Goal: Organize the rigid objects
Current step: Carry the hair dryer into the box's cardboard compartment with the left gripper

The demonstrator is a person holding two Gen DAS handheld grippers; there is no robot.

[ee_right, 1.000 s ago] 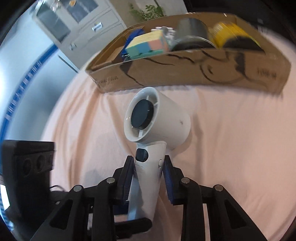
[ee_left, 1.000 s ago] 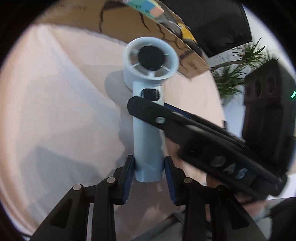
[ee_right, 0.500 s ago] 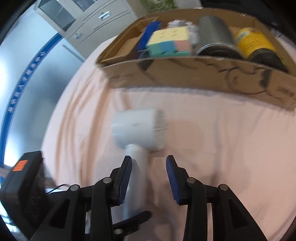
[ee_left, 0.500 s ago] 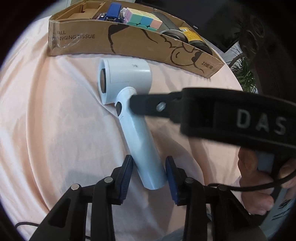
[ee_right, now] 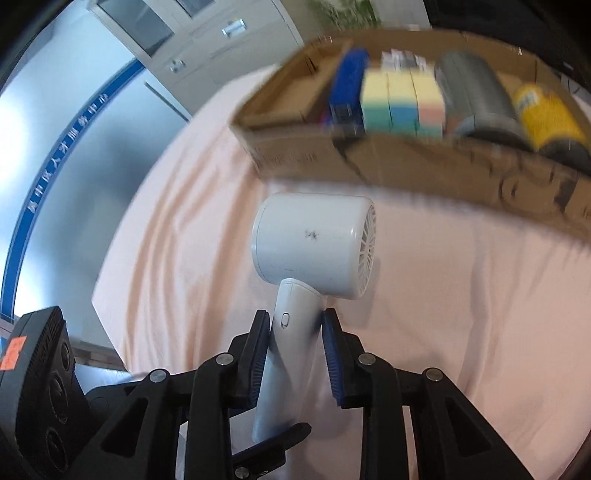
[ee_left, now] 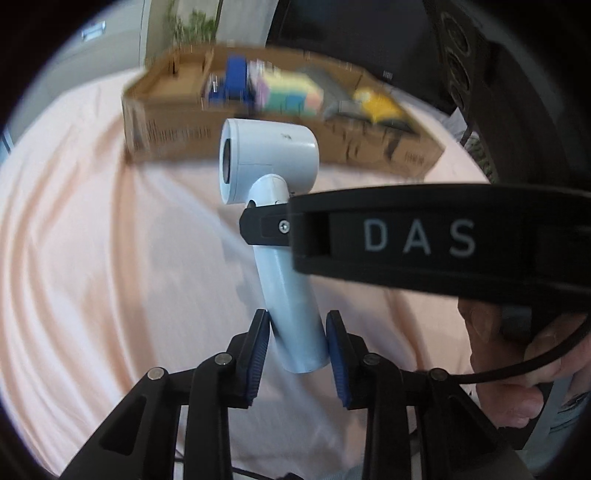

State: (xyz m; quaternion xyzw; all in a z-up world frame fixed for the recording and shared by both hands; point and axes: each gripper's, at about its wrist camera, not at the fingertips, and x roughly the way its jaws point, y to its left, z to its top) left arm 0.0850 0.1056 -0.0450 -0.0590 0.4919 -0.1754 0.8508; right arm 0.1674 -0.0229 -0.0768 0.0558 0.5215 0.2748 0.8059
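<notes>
A white hair dryer (ee_left: 271, 166) is held up off the pink cloth, head toward a cardboard box (ee_left: 184, 129). My left gripper (ee_left: 297, 343) has its blue pads around the bottom end of the handle. My right gripper (ee_right: 295, 338) has its pads around the upper handle, just under the head (ee_right: 314, 243); its black body crosses the left wrist view (ee_left: 424, 240). The box (ee_right: 369, 155) holds a blue toy (ee_right: 349, 85), a pastel cube (ee_right: 402, 99), a grey can (ee_right: 476, 99) and a yellow can (ee_right: 546, 122).
The pink cloth (ee_left: 92, 240) covers the table around and in front of the box. A grey cabinet (ee_right: 207, 33) and a wall with a blue stripe stand at the left in the right wrist view. A plant (ee_left: 188, 26) stands behind the box.
The dryer was turned from facing the cameras to sideways and has come up off the cloth. My right gripper, open half a second ago, has closed onto the upper handle.
</notes>
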